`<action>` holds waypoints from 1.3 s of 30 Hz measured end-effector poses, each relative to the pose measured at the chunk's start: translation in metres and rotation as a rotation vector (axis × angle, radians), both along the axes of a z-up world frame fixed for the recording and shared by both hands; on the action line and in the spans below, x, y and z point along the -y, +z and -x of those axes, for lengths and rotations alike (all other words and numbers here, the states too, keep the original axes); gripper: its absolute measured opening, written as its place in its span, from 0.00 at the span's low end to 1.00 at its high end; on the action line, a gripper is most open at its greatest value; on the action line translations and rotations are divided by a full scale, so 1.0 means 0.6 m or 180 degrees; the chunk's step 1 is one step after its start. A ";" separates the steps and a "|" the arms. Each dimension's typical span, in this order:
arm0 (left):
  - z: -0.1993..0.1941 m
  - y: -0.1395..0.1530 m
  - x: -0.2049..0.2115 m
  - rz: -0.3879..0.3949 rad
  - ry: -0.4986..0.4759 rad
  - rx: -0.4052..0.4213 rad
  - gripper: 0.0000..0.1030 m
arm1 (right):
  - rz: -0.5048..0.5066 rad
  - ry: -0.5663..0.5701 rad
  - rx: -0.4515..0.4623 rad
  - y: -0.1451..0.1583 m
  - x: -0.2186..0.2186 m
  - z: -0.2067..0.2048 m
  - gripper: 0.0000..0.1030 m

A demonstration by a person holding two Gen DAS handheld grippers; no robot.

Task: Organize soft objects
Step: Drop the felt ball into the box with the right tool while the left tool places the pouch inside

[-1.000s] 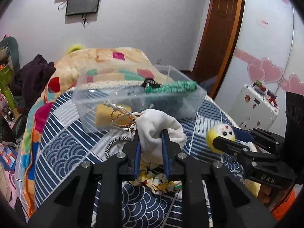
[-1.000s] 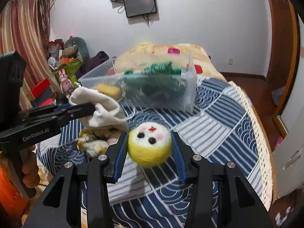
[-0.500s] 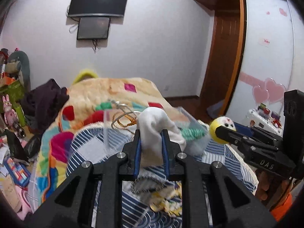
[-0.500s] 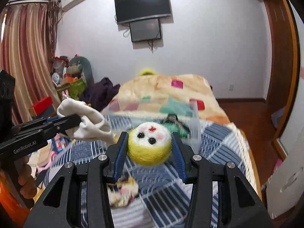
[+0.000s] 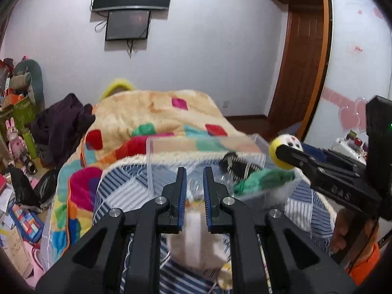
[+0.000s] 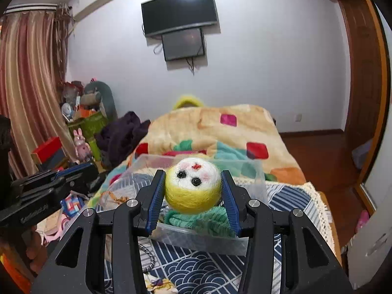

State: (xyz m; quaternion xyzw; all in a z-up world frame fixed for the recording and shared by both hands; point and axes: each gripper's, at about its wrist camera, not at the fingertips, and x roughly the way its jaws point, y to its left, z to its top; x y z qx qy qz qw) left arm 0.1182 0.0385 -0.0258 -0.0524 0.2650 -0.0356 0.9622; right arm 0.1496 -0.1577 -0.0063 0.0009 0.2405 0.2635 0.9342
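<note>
While right tongs [image 6: 193,191] pinch yellow felt ball [image 6: 192,186], frame centre, above clear bin [image 6: 196,238]: early release bounces ball onto bed [image 6: 289,196]. Left tongs [image 5: 194,191] spread, empty; blurred white cloth [image 5: 196,242] below, lower centre, possibly missing bin.

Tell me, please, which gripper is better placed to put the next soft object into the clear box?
Right. The right gripper has its jaws shut on the yellow felt ball, which appears just over the clear box. The left gripper shows nothing between its jaw tips.
</note>
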 end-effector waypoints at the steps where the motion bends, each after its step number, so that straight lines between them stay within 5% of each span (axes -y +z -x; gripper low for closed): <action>1: 0.003 -0.007 0.000 -0.0009 -0.0005 -0.0038 0.18 | 0.0038 0.0005 -0.0037 -0.010 -0.003 -0.003 0.41; 2: 0.006 -0.018 -0.002 -0.0010 -0.0013 -0.0092 0.23 | 0.0067 0.0007 -0.0070 -0.014 -0.004 -0.006 0.41; 4: 0.012 -0.033 0.000 -0.0016 0.0013 -0.0154 0.48 | 0.0125 0.0016 -0.0177 -0.028 -0.009 -0.017 0.41; 6: 0.019 -0.046 0.002 -0.0041 0.0024 -0.0181 0.59 | 0.0180 -0.0014 -0.0245 -0.033 -0.012 -0.029 0.41; 14: 0.018 -0.121 0.015 0.0035 -0.0130 -0.0603 0.62 | 0.0344 -0.0094 -0.0403 -0.048 -0.015 -0.048 0.42; 22: 0.021 -0.135 0.029 0.0032 -0.0201 -0.0647 0.14 | 0.0327 -0.0073 -0.0436 -0.046 -0.006 -0.039 0.47; 39: 0.026 0.012 0.028 -0.0217 -0.0085 0.0052 0.10 | 0.0164 0.0036 -0.0308 -0.032 0.021 0.023 0.62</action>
